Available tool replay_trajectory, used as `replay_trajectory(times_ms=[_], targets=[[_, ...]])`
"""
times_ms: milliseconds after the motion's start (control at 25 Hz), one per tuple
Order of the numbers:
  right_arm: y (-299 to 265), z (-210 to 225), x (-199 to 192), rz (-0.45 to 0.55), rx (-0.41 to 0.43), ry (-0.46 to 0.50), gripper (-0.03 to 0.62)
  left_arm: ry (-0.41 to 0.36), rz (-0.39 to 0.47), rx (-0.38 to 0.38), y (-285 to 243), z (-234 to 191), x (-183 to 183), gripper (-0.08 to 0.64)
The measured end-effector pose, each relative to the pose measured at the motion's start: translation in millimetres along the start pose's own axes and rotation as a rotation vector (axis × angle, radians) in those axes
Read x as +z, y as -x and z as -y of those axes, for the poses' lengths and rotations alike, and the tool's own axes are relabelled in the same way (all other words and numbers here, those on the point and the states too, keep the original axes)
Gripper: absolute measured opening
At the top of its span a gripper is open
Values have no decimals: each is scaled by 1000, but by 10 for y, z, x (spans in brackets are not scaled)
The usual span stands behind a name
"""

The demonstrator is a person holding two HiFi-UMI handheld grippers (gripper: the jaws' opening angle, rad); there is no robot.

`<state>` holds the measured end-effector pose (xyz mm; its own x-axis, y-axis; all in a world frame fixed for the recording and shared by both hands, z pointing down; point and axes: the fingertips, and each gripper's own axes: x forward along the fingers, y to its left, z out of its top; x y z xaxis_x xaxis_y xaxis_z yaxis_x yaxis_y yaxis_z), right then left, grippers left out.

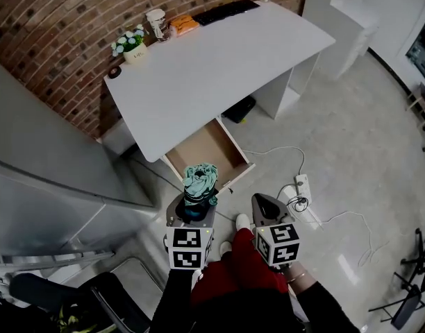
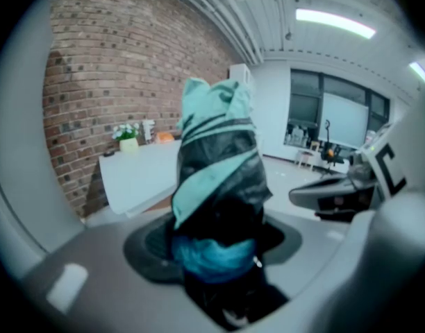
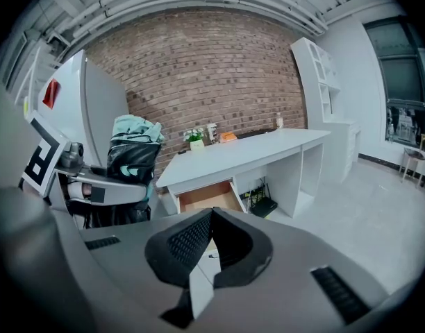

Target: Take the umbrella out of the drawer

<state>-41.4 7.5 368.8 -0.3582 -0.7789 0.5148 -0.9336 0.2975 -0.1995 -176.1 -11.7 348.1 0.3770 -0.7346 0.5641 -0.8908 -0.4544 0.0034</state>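
Note:
A folded teal-and-black umbrella [image 1: 200,182] stands upright between the jaws of my left gripper [image 1: 194,210], which is shut on its lower end. It is held in the air just in front of the open wooden drawer [image 1: 235,159] of the white desk [image 1: 219,54]. In the left gripper view the umbrella [image 2: 216,161] fills the middle of the picture, above my left gripper [image 2: 216,259]. My right gripper [image 1: 262,203] hangs beside it on the right, shut, with nothing in it. In the right gripper view its jaws [image 3: 211,217] meet at the tips, and the umbrella [image 3: 135,151] shows at the left.
The drawer's inside looks bare. On the desk's far edge stand a flower pot [image 1: 132,47], a cup [image 1: 157,23], an orange thing [image 1: 183,25] and a keyboard [image 1: 226,11]. A power strip [image 1: 303,184] with cables lies on the floor. A grey cabinet [image 1: 46,165] stands at the left.

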Motion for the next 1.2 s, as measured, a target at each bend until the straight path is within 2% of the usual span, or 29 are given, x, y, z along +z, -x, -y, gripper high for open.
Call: replay_trajectory(times_ms=[280,520,760,1200], targets=[[58,-72,74,20,14,26,-2,40,60,7,221,-31,89,262],[129,-192,161,44,32,54,-2,35,85,18,380,-102,83,262],[193,-307,232,62,42,84,-2,77,119,20,548,-178,83,262],[364,-629,427,140,94,184,-2,123,173,36,910,-339,45,262]])
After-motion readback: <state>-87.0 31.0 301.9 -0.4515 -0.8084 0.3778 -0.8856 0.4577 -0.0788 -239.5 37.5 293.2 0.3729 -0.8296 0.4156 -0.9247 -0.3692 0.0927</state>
